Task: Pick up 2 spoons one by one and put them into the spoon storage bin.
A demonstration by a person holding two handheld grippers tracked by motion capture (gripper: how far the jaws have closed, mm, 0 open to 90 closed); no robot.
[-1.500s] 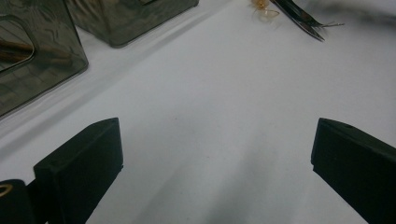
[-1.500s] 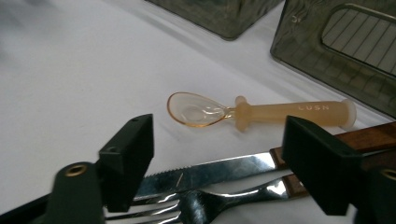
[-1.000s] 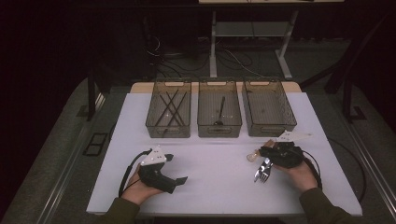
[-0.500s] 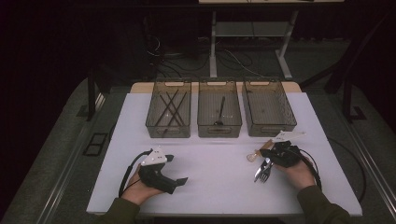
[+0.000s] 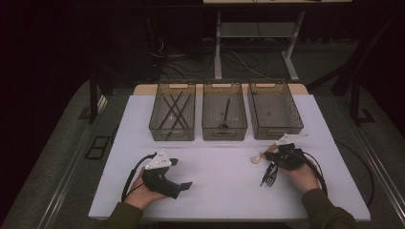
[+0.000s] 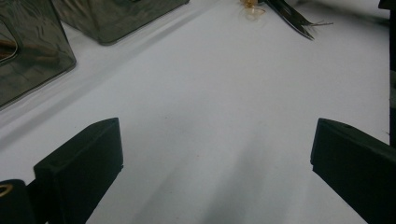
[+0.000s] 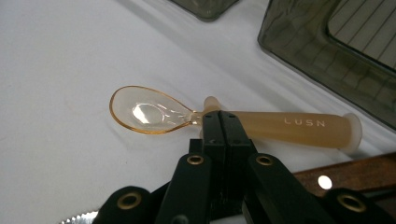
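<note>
Dark floor and cable clutter surround a white desk (image 5: 224, 186) that carries three smoked plastic bins along its far edge: the left bin (image 5: 172, 117) holds dark sticks, the middle bin (image 5: 224, 117) one dark utensil, the right bin (image 5: 274, 112) looks empty. Near the desk's right front lies a small heap of cutlery: a translucent amber spoon (image 7: 154, 113) marked LUSN on its thick handle, a metal fork (image 5: 270, 175) just beside it, and a wooden-handled piece (image 7: 345, 172) at the edge of the right gripper view.

The right hand-held gripper (image 7: 220, 122) sits with its jaws pressed together at the spoon's neck, where bowl meets handle; whether the pads actually pinch that thin neck or merely meet above it I cannot tell. The left hand-held gripper (image 5: 184, 185) rests on the desk near its front left, jaws spread wide over bare surface, with nothing between them.

The step in hand appears to be picking the spoon out of the heap. To do it well, the grip should sit on the thick handle rather than the slim, slippery neck, and the lift should go straight up so the fork and the wooden-handled piece stay undisturbed. The spoon will likely tip bowl-down if held off-centre.

Compared with a second ago, the right hand-held gripper's jaws have just closed the last bit at the spoon, and the hand has barely shifted. The left hand and all three bins sit as they did.
</note>
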